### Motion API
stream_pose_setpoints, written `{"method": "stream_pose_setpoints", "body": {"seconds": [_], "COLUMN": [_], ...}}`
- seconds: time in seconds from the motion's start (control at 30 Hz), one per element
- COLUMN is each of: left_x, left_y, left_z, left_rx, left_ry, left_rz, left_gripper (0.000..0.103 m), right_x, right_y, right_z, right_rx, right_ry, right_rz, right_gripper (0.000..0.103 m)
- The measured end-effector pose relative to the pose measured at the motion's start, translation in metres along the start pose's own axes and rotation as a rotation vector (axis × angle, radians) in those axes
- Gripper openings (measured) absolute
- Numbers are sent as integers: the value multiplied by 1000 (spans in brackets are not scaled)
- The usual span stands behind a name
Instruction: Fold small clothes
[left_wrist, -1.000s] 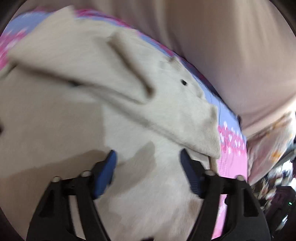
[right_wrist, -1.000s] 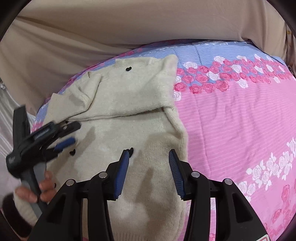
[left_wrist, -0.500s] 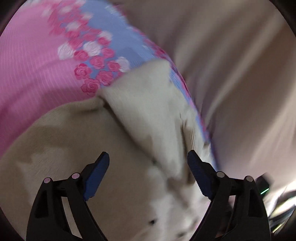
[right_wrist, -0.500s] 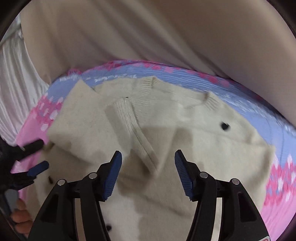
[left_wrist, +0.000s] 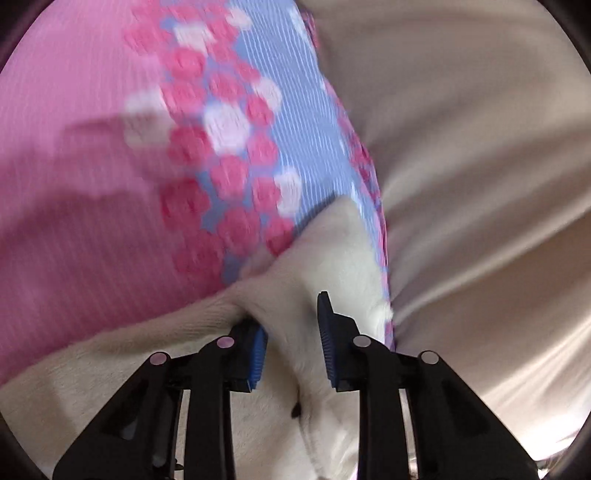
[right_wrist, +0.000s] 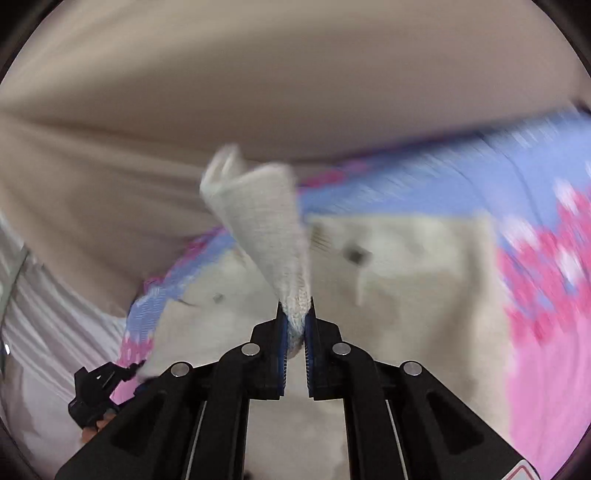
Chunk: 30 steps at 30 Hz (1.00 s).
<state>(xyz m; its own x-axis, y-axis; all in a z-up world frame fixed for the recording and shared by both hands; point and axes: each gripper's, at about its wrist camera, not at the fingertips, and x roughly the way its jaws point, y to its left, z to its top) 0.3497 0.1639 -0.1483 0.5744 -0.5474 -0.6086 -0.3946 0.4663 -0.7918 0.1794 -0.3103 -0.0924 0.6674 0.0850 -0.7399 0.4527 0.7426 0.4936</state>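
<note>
closing on the cream sweater (right_wrist: 406, 266): both tongs, right tongs (right_wrist: 295, 317) pinching its sleeve (right_wrist: 258, 221).

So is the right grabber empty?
No, the right gripper is closing and already pinches a ribbed bit of the cream sweater between its blue pads.

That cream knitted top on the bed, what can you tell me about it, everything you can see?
The sweater is cream, soft knit, with small dark buttons. It lies mostly flat on the pink and blue flowered bedsheet. One ribbed sleeve sticks up, pinched in the closing right gripper. The left gripper is closing too, a bunched fold of an edge between its pads. Much is blurred.
</note>
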Motion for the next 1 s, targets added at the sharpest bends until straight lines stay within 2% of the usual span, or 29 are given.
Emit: {"method": "stream_pose_setpoints", "body": {"seconds": [0.03, 0.07, 0.1, 0.13, 0.2, 0.23, 0.3, 0.37, 0.43, 0.47, 0.5, 0.6, 0.67, 0.73, 0.77, 0.83, 0.9, 0.97, 1.0], "left_x": [9, 17, 22, 23, 22, 23, 22, 20, 13, 7, 6, 11, 13, 18, 19, 19, 19, 22, 22], "left_y": [0, 0, -2, -6, -13, -15, -16, -21, -24, -24, -25, -21, -13, -8, -9, -14, -14, -13, -12], "left_z": [-7, -14, -20, -26, -29, -29, -26, -22, -19, -19, -18, -14, -15, -16, -19, -21, -21, -20, -20], "left_rx": [14, 23, 31, 52, 75, 70, 38, 26, 40, 47, 52, 41, 39, 61, 90, 121, 119, 126, 129], "left_ry": [21, 31, 27, -3, -23, -24, -26, -52, -87, -102, -111, -121, -117, -121, -128, -126, -115, -107, -106], "left_rz": [37, 61, 67, 83, 103, 103, 93, 86, 79, 81, 81, 111, 140, 158, 165, 178, 169, 162, 159], "left_gripper": [23, 24, 24, 25, 29, 30, 30, 28, 23, 21, 20, 18, 18, 16, 16, 16, 16, 16, 16], "right_x": [9, 14, 16, 13, 11, 10, 10, 6, 8, 9, 8, -11, -9, 8, 14, 2, -19, -47, -54], "right_y": [-23, -38, -48, -51, -46, -42, -40, -47, -62, -64, -61, -44, -44, -60, -65, -68, -61, -34, -16], "right_z": [-13, -23, -31, -33, -31, -27, -19, -12, -6, -4, -2, 3, 4, -5, -10, -14, -15, -13, -10], "right_rx": [29, 61, 93, 108, 89, 73, 67, 109, 170, 176, 160, 80, 44, 33, 32, 59, 64, -22, -84], "right_ry": [60, 93, 105, 85, 80, 79, 74, 49, 50, 58, 59, -9, -14, 72, 101, 80, 27, -91, -121], "right_rz": [-48, -54, -25, -1, -6, -9, -10, -3, 31, 52, 62, 87, 36, -48, -53, -42, -116, -206, -193], "right_gripper": [6, 6, 6, 6, 11, 13, 24, 28, 26, 10, 9, 8, 8, 8, 6, 6, 10, 21, 21]}}
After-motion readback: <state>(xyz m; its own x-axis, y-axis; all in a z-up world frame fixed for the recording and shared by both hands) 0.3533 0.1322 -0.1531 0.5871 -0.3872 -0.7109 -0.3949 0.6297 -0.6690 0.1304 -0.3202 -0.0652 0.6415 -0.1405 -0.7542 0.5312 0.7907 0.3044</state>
